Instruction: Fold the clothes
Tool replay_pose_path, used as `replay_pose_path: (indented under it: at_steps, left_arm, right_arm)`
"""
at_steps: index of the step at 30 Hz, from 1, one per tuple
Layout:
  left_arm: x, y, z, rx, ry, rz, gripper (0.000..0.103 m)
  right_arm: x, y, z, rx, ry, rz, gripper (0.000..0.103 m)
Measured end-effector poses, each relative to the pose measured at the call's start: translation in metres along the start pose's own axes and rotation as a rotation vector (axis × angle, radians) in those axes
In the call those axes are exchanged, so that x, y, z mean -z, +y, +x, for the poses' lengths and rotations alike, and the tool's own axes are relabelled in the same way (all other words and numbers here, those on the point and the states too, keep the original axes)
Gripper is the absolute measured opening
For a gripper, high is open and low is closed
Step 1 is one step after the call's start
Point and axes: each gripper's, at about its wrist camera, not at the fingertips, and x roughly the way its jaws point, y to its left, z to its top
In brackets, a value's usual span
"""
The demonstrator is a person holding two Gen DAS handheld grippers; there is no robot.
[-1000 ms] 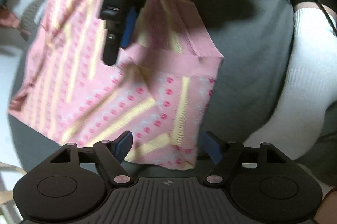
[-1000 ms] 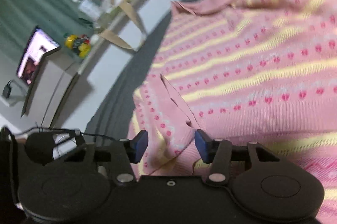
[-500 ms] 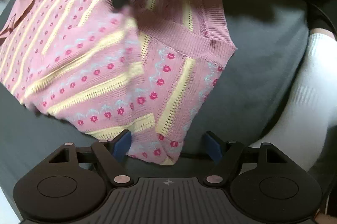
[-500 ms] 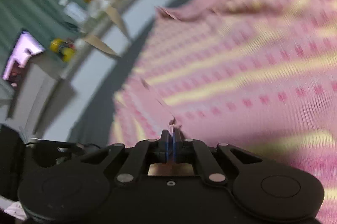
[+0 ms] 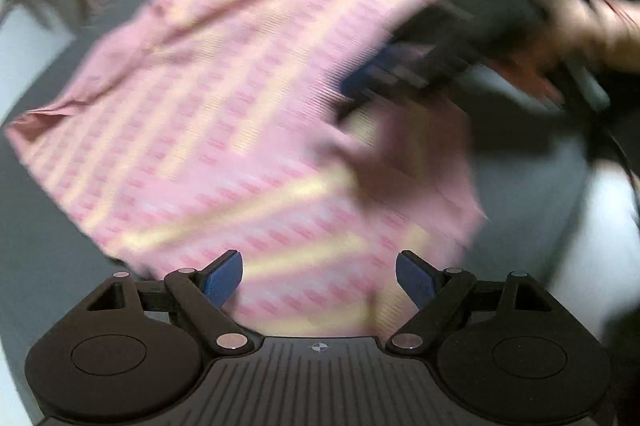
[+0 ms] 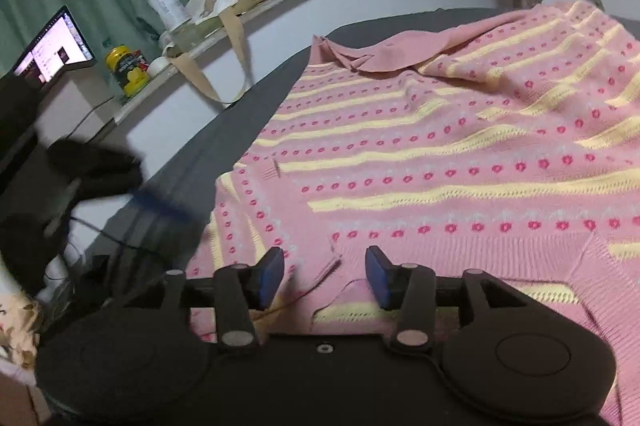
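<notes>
Currently I note both claws released: the left gripper (image 5: 319, 278) and the right gripper (image 6: 325, 277), blue pads apart, grasping nothing. Filling centre frame in both views, the pink sweater (image 6: 440, 153) lies spread on the dark grey bed (image 6: 240, 121), blurred in the left view.

Left hand-held gripper (image 5: 319, 280) and right hand-held gripper (image 6: 325, 276) both have their jaws spread, gripping nothing.

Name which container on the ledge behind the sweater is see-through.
The clear plastic water bottle with the white cap, standing upright left of the yellow plush. The yellow-lidded jar nearer the laptop has an opaque dark label.
</notes>
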Motion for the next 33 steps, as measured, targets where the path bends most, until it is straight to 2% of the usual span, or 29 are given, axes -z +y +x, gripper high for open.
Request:
replay_pose_path:
  at_steps: [1,3,5,9,14,18,21,24,25,29,31,33]
  left_arm:
    - [-0.008,0.004,0.007,0.000,0.013,-0.033,0.084]
    - [-0.027,0.050,0.043,0.002,0.038,-0.075,0.084]
    - [-0.031,0.067,0.058,-0.001,0.054,-0.080,0.084]
    - [-0.044,0.075,0.092,-0.037,0.075,-0.059,0.085]
    - [-0.046,0.094,0.096,0.011,0.086,-0.165,0.085]
    - [-0.047,0.090,0.078,0.085,0.016,-0.204,0.085]
    - [-0.048,0.079,0.076,0.091,-0.032,-0.187,0.085]
    - [-0.052,0.072,0.111,0.057,0.088,-0.158,0.085]
    - [-0.052,0.067,0.113,0.045,0.089,-0.136,0.090]
    - [-0.061,0.058,0.102,0.047,0.048,-0.092,0.091]
    - [-0.067,0.055,0.085,0.056,-0.026,-0.099,0.091]
    - [-0.074,0.050,0.069,0.068,-0.092,-0.106,0.091]
  right_arm:
    - [0.001,0.000,0.000,-0.008,0.004,0.006,0.047]
    - [0.002,0.000,0.000,-0.016,0.010,0.003,0.047]
    - [0.003,-0.001,-0.001,-0.021,0.013,0.000,0.049]
    - [0.002,-0.004,-0.002,-0.028,0.011,0.008,0.051]
    - [0.001,-0.008,-0.004,-0.037,0.008,0.018,0.053]
    - [-0.001,-0.009,-0.007,-0.039,-0.001,0.028,0.058]
    - [-0.003,-0.009,-0.009,-0.038,-0.011,0.029,0.061]
    - [-0.004,-0.010,-0.011,-0.026,-0.014,0.022,0.061]
    - [-0.006,-0.012,-0.014,-0.023,-0.018,0.019,0.061]
    - [-0.017,-0.029,-0.035,0.004,-0.050,0.020,0.063]
    - [-0.027,-0.046,-0.054,0.061,-0.085,0.046,0.064]
    - [-0.037,-0.068,-0.082,0.158,-0.153,0.080,0.064]
